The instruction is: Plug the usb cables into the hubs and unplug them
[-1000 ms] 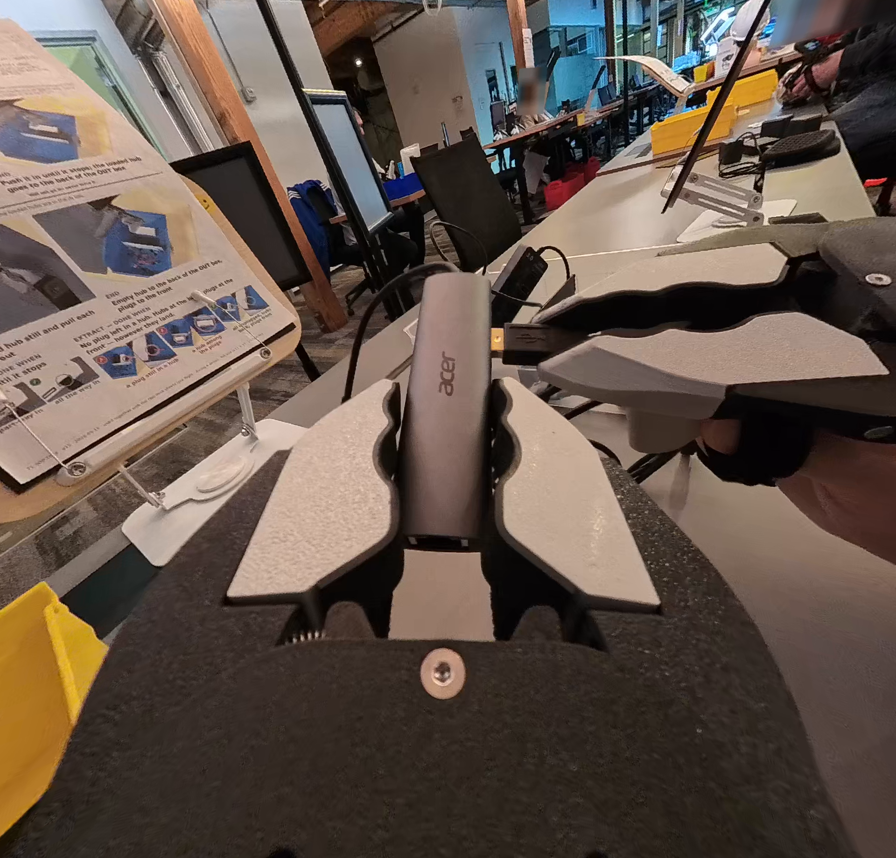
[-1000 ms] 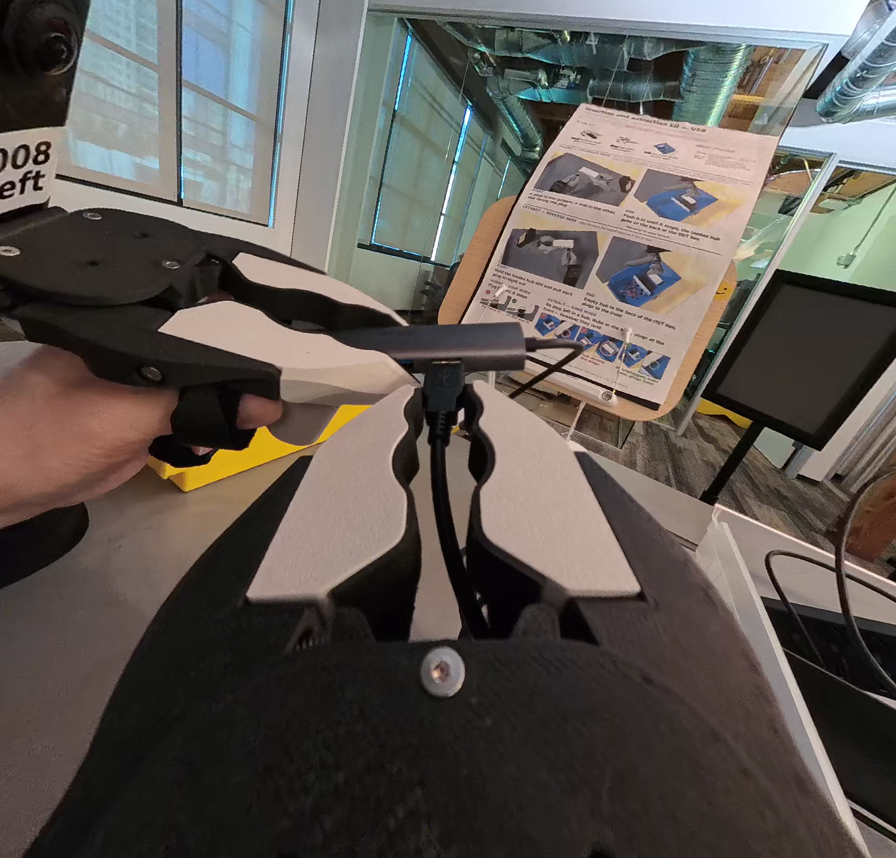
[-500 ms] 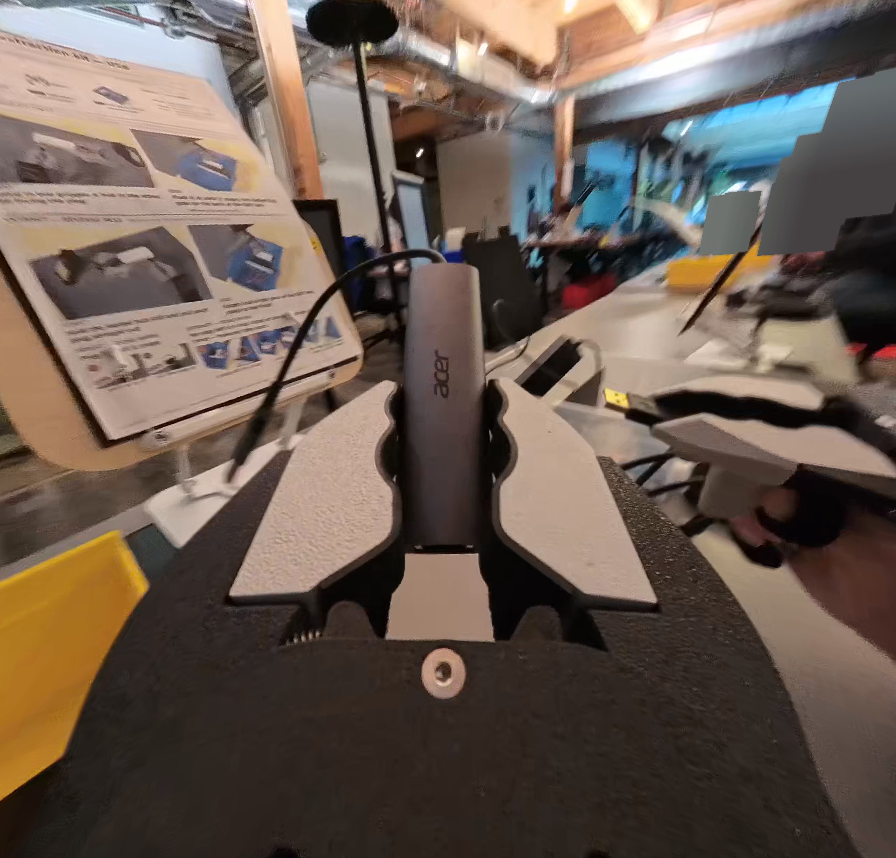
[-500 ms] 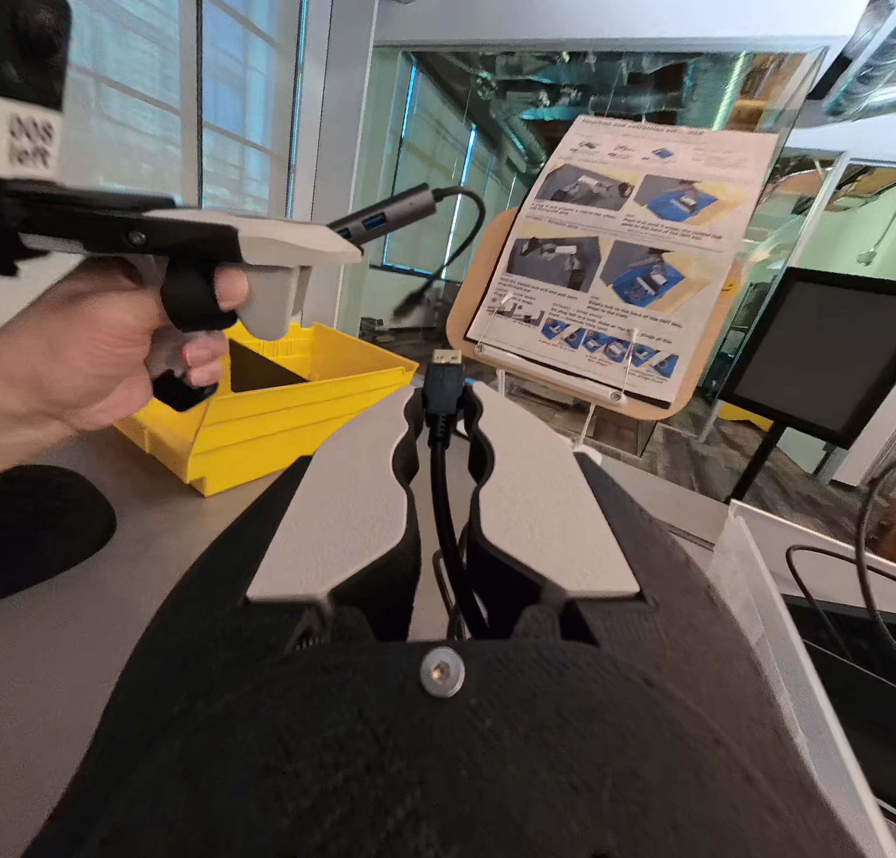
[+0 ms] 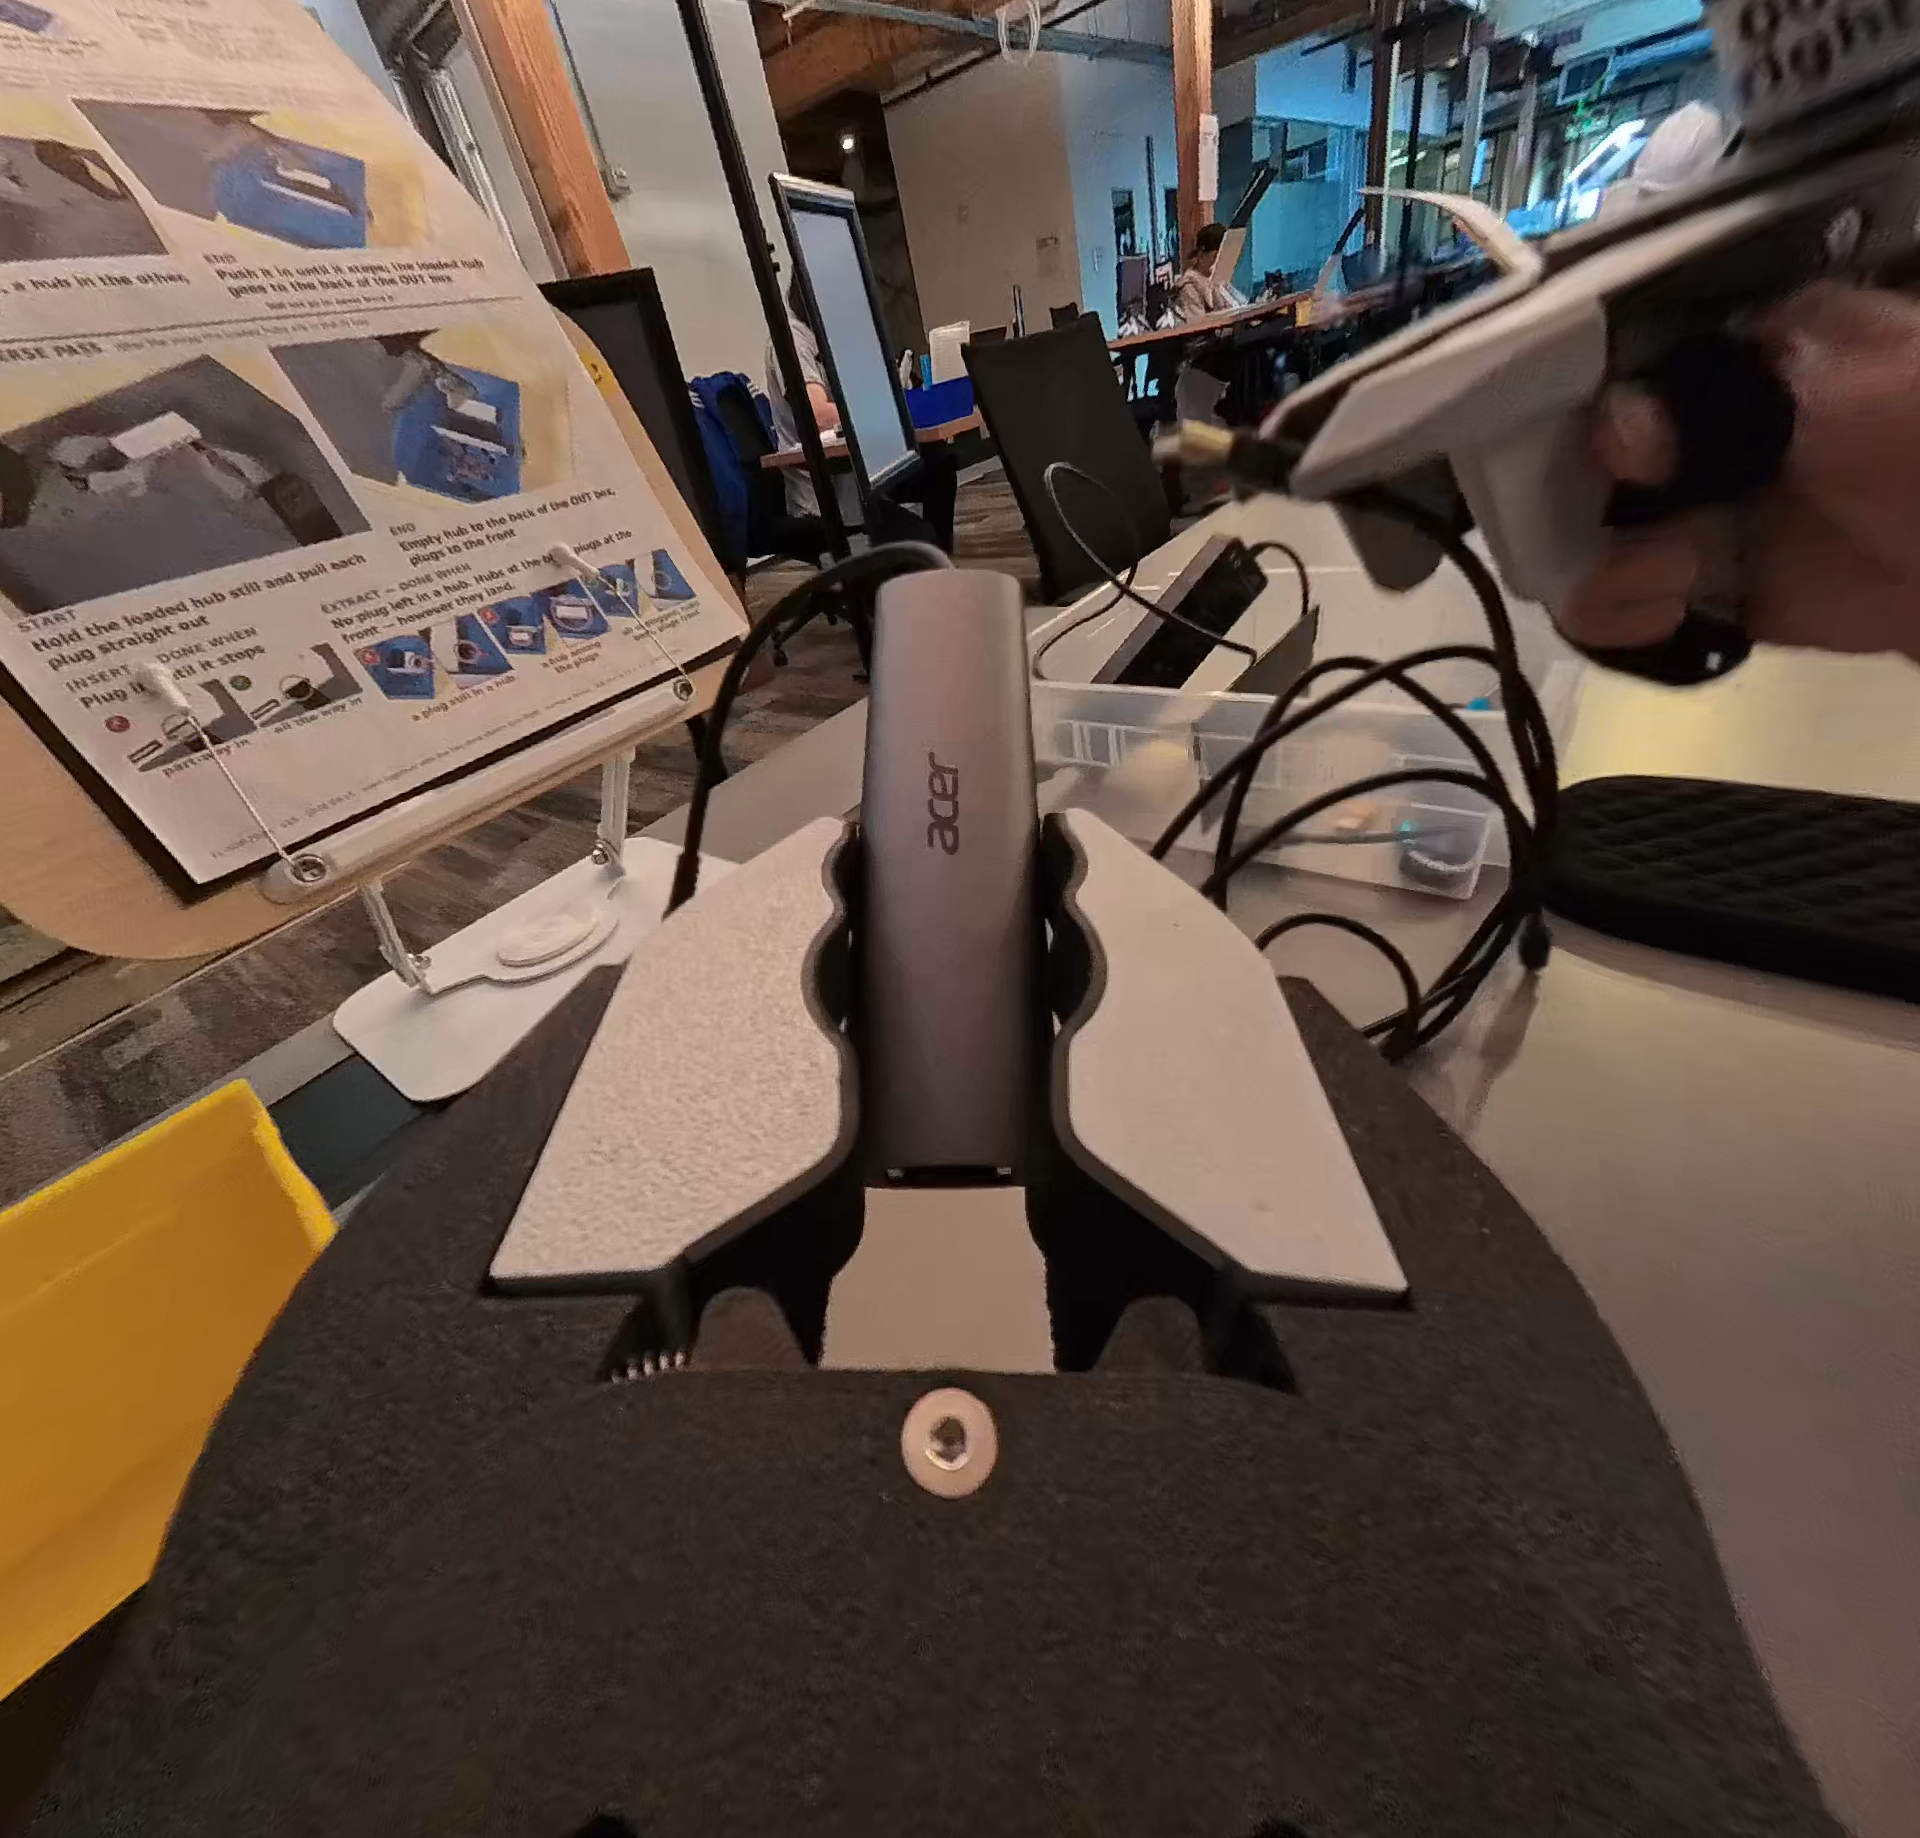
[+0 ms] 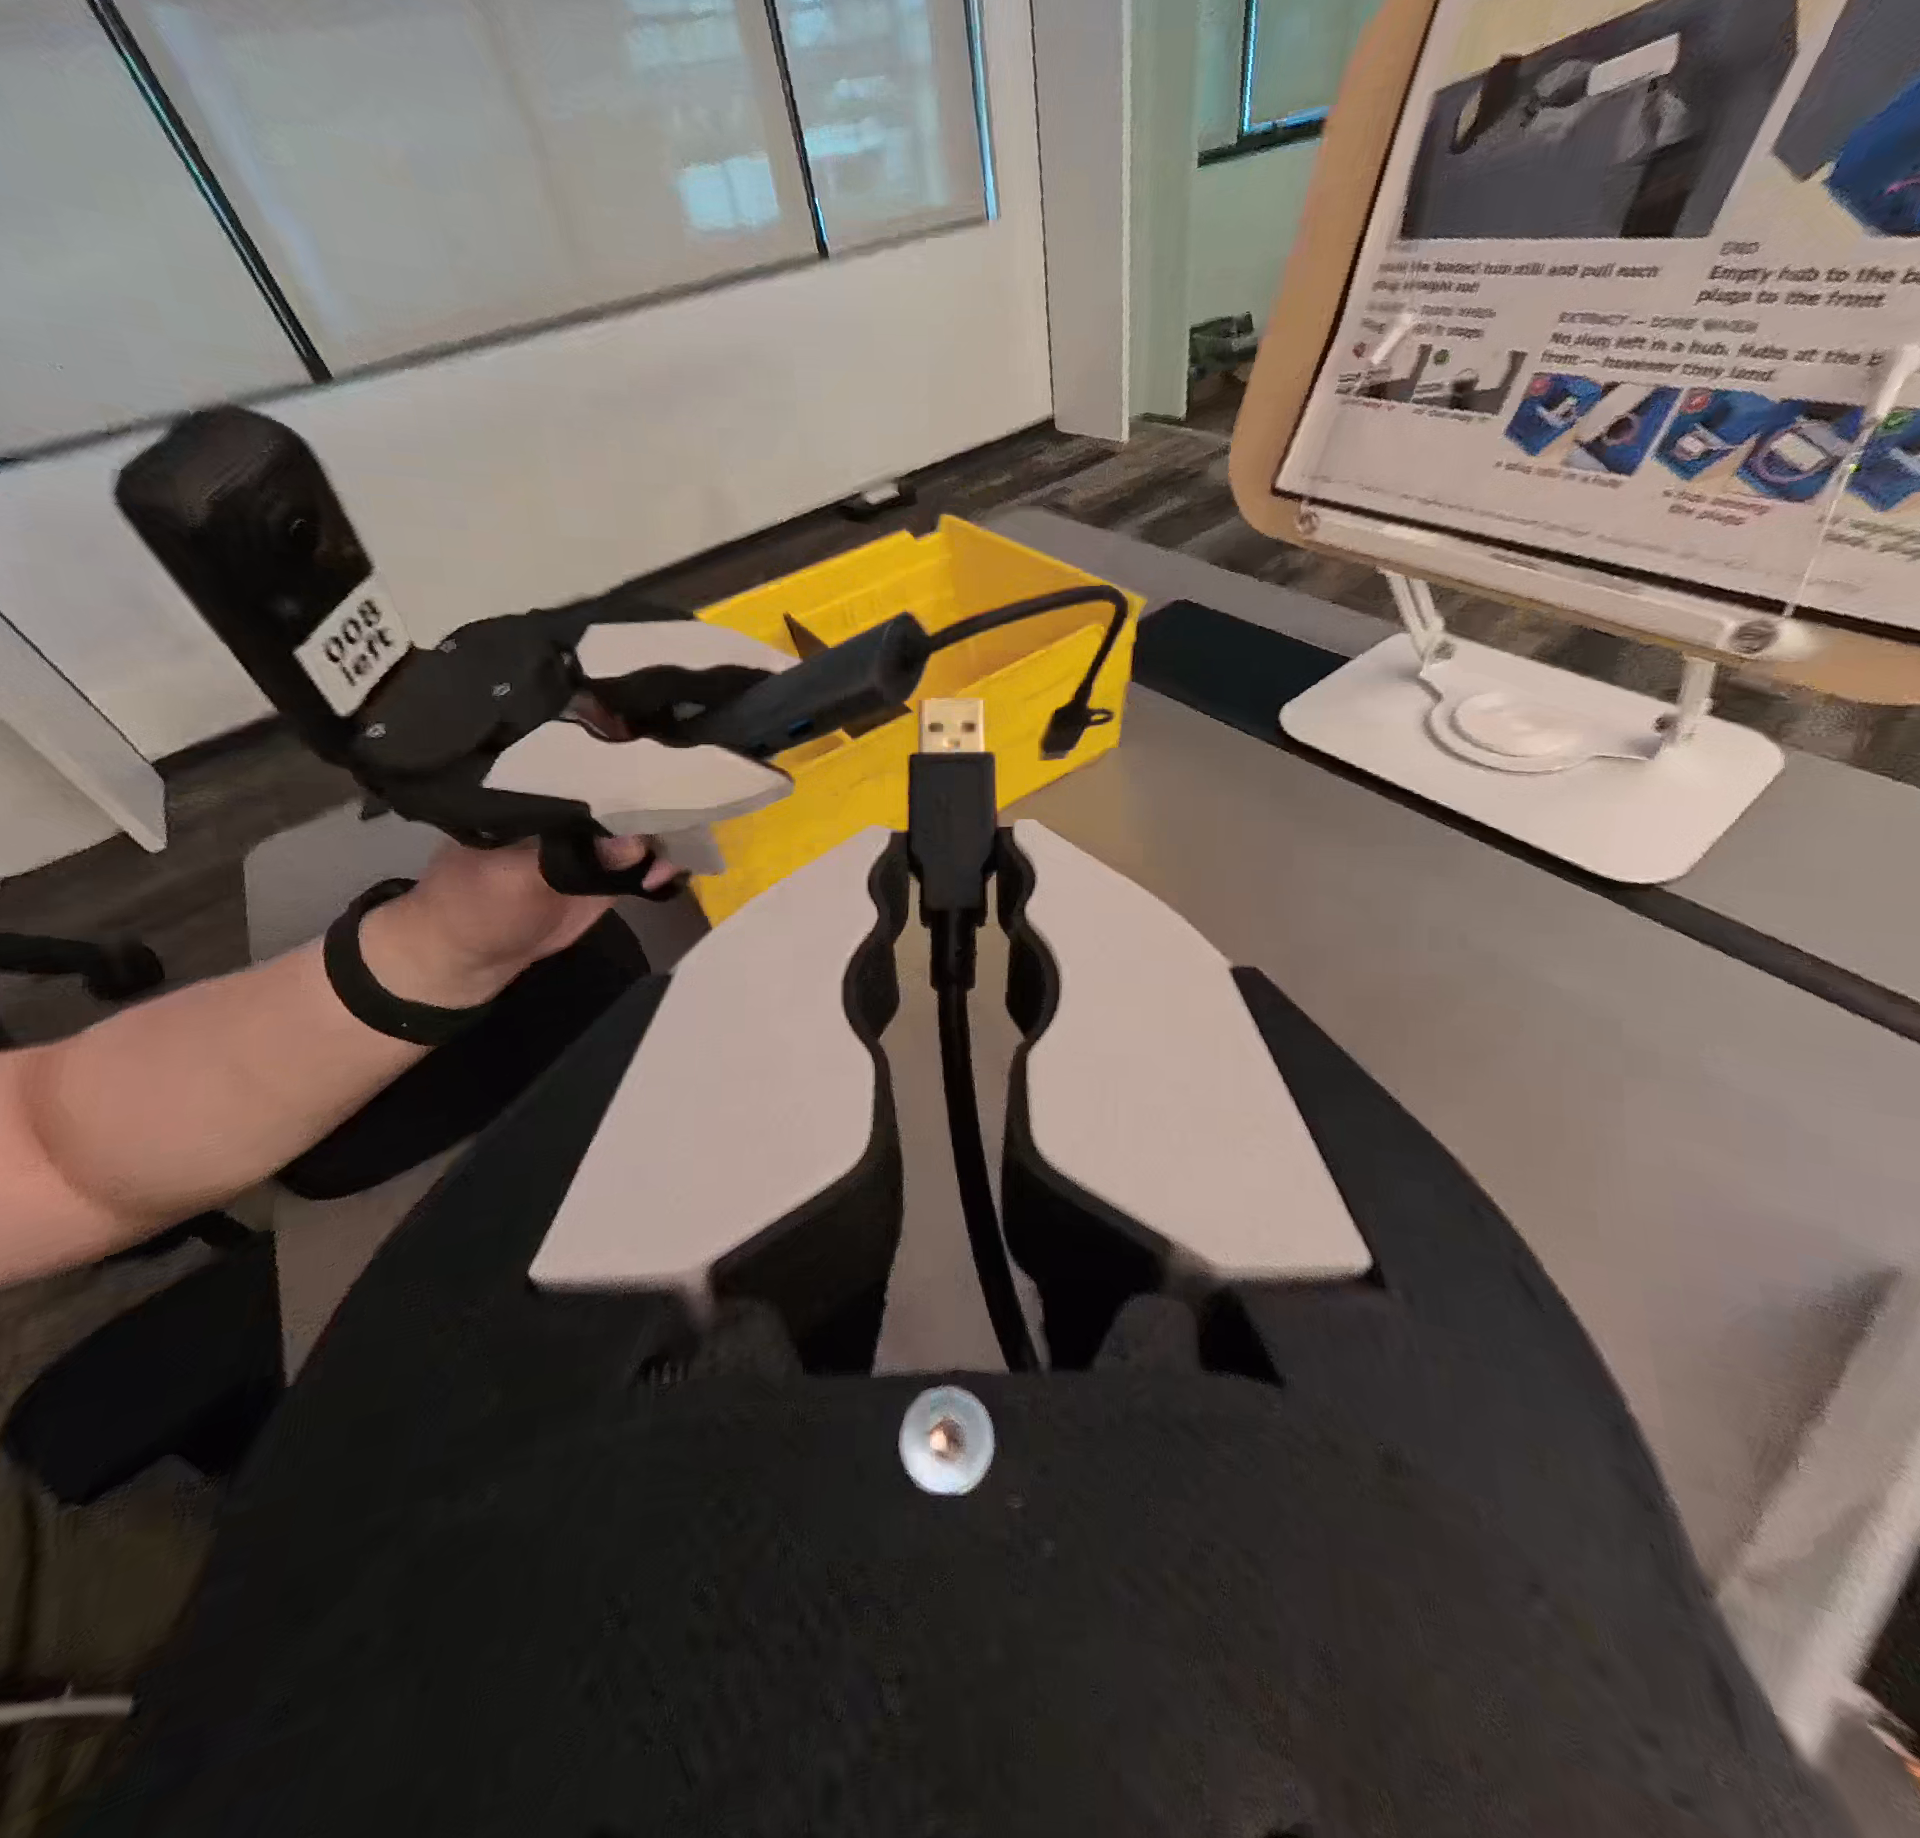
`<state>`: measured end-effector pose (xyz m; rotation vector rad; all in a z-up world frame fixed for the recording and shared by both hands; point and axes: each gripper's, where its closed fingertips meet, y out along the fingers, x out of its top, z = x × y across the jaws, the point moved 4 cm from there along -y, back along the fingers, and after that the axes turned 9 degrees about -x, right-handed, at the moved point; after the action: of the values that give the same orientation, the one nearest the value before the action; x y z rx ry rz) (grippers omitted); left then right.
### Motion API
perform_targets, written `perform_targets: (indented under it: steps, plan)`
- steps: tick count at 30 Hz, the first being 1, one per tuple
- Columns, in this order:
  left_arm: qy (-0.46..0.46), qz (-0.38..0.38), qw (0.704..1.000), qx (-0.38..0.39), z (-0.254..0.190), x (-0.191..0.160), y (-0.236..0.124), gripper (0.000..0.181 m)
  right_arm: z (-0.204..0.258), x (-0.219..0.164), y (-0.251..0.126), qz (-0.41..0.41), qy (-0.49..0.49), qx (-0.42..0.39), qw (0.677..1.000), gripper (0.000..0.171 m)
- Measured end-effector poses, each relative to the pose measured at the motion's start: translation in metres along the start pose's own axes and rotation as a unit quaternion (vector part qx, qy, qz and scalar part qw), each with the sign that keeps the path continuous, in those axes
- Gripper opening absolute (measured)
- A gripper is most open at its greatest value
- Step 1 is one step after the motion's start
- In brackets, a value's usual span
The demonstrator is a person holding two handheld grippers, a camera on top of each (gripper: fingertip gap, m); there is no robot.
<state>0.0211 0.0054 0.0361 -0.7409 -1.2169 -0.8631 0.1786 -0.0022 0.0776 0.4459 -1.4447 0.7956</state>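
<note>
While gripper-held, branded grey hub (image 5: 948, 895)

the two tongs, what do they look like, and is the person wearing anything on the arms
Both tongs, left and right, have a matte black textured body, two flat light-grey fingers with wavy black inner pads, and a silver screw at the centre. A black camera bearing a white label stands on the left one. A black wristband is on the left wrist; the forearm is unsleeved.

Grey table (image 6: 1455, 1009): yellow bin (image 6: 925, 666), white stand base (image 6: 1538, 770), clear tray (image 5: 1247, 739), black mat (image 5: 1745, 874).
</note>
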Motion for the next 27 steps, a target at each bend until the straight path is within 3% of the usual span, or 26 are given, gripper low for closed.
perform_targets:
  steps: [9,11,17,20,22,24,27]
  plan:
    - [-0.013,0.023,1.0,0.01,0.011,-0.013,0.0,0.032,-0.02,0.057,-0.014,0.087,-0.109,-0.053,0.989,0.017]
    - [-0.018,0.033,0.999,0.007,0.012,-0.017,0.001,0.032,-0.022,0.041,-0.012,0.15,-0.106,-0.049,0.982,0.017]
    - [-0.012,0.049,0.999,-0.006,0.005,-0.02,0.007,0.032,-0.048,-0.079,-0.002,0.343,-0.111,-0.074,0.93,0.017]
    - [-0.005,0.058,0.998,-0.008,0.002,-0.022,0.01,0.032,-0.059,-0.113,-0.003,0.36,-0.103,-0.063,0.925,0.017]
    - [-0.003,0.065,0.998,-0.008,0.001,-0.025,0.011,0.033,-0.064,-0.124,-0.006,0.366,-0.107,-0.055,0.923,0.03]
    - [-0.005,0.069,0.998,-0.008,0.002,-0.026,0.011,0.032,-0.067,-0.124,-0.009,0.358,-0.13,-0.051,0.923,0.047]
    - [-0.01,0.071,0.997,-0.005,0.005,-0.027,0.01,0.032,-0.048,-0.101,-0.014,0.288,-0.183,-0.021,0.94,0.057]
